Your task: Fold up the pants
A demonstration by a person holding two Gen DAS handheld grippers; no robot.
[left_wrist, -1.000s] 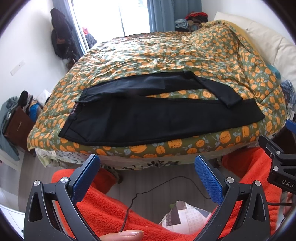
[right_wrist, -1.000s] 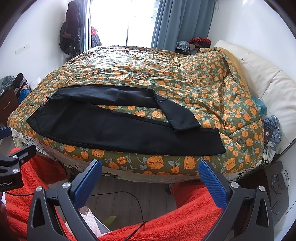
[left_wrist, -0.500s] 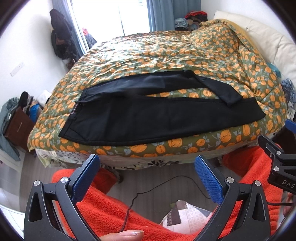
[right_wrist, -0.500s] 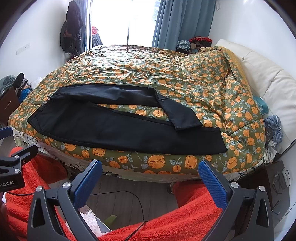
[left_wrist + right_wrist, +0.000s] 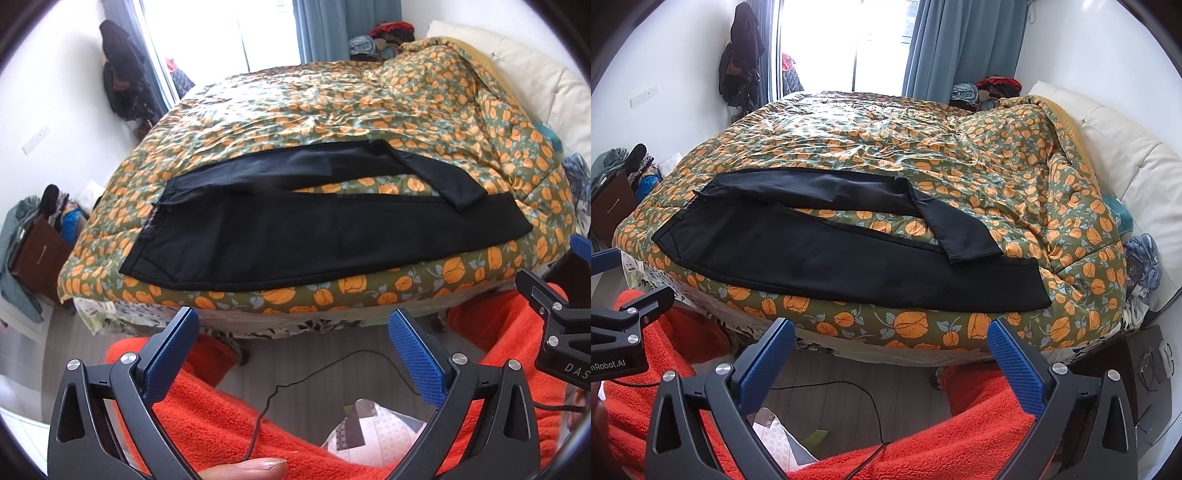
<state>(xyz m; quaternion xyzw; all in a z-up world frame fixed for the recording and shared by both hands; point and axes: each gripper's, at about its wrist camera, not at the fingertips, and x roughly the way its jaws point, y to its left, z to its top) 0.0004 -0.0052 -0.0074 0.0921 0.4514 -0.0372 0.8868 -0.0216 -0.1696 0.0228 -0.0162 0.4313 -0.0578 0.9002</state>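
A home bedroom: floral duvet (image 5: 960, 162) on bed, curtains (image 5: 960, 40), clothes piles (image 5: 990, 86).

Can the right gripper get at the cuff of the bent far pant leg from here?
Probably yes: right gripper is open, nothing lies on the cuff, and only the near leg sits between.

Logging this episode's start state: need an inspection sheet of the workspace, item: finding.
Surface: bed with pumpkin-print duvet, rumpled toward the pillow end.
Job's things: black pants spread along the near edge, legs apart; far leg's end bent back onto the near leg.
Clutter: clothes pile beyond the bed, more clothes by the pillows.
Grippers: left hand-held gripper open, empty; right hand-held gripper open, empty; both short of the bed.
Cables: thin black cable across the floor.
Surroundings: blue curtain, bright window, dark coats hung on the wall.
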